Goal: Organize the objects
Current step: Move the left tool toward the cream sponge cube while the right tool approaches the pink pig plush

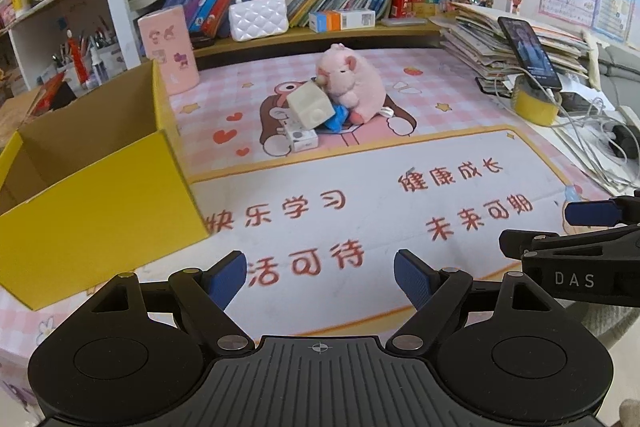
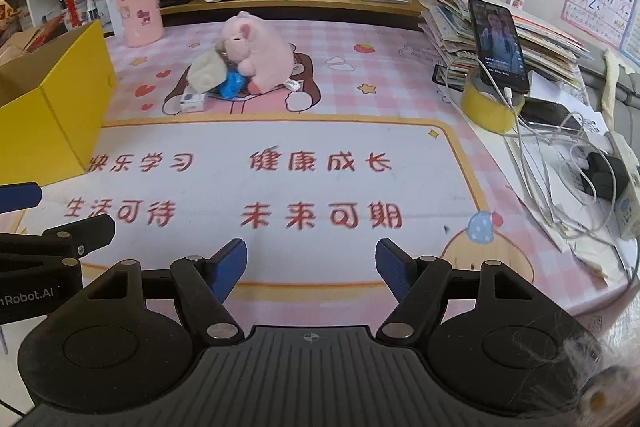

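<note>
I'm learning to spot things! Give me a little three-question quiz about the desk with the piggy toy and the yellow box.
1. True or false: the left gripper and the right gripper both have their fingers spread with nothing between them.
2. What is the cream cube leaning against? A) the yellow box B) the pink plush pig C) the phone
3. Fill in: the phone stands propped in a roll of yellow ____.

Key: 1 true. 2 B. 3 tape.
</note>
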Action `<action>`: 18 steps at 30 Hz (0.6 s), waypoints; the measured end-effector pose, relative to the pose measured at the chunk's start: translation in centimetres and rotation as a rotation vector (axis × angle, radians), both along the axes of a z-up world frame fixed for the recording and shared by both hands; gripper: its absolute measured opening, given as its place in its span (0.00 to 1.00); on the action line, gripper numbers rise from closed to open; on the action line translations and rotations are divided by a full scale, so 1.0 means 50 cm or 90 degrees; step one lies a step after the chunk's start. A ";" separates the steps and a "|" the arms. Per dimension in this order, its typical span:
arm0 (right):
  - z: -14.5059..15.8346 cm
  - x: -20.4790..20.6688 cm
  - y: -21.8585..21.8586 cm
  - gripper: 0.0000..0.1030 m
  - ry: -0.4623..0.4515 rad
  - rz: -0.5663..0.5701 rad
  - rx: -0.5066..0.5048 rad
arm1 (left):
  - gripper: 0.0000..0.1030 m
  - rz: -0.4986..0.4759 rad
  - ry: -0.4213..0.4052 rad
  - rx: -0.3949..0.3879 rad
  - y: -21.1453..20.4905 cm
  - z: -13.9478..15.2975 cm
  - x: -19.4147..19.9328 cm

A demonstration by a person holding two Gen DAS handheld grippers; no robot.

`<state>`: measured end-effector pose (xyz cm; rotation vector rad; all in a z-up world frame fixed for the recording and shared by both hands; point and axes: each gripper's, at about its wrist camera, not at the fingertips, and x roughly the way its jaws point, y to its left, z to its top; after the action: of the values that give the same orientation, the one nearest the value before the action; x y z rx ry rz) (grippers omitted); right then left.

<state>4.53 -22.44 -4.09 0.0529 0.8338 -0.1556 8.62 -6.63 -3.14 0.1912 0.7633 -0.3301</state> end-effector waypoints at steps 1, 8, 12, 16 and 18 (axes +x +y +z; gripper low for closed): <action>-0.001 0.008 -0.009 0.67 0.000 0.003 0.002 | 0.81 0.004 0.001 0.000 -0.007 0.001 0.006; -0.006 0.066 -0.067 0.67 -0.004 0.023 0.018 | 0.81 0.047 0.017 -0.023 -0.054 0.006 0.056; -0.007 0.100 -0.089 0.67 -0.005 0.036 0.030 | 0.81 0.063 0.010 -0.016 -0.080 0.012 0.081; -0.004 0.132 -0.108 0.67 -0.012 0.049 0.041 | 0.81 0.076 0.001 -0.011 -0.097 0.021 0.105; 0.000 0.147 -0.116 0.67 -0.018 0.051 0.047 | 0.81 0.085 -0.004 -0.008 -0.103 0.026 0.120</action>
<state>11.88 -28.21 -4.11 0.0903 0.8121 -0.0480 14.60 -11.79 -1.84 0.1289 0.7628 -0.2079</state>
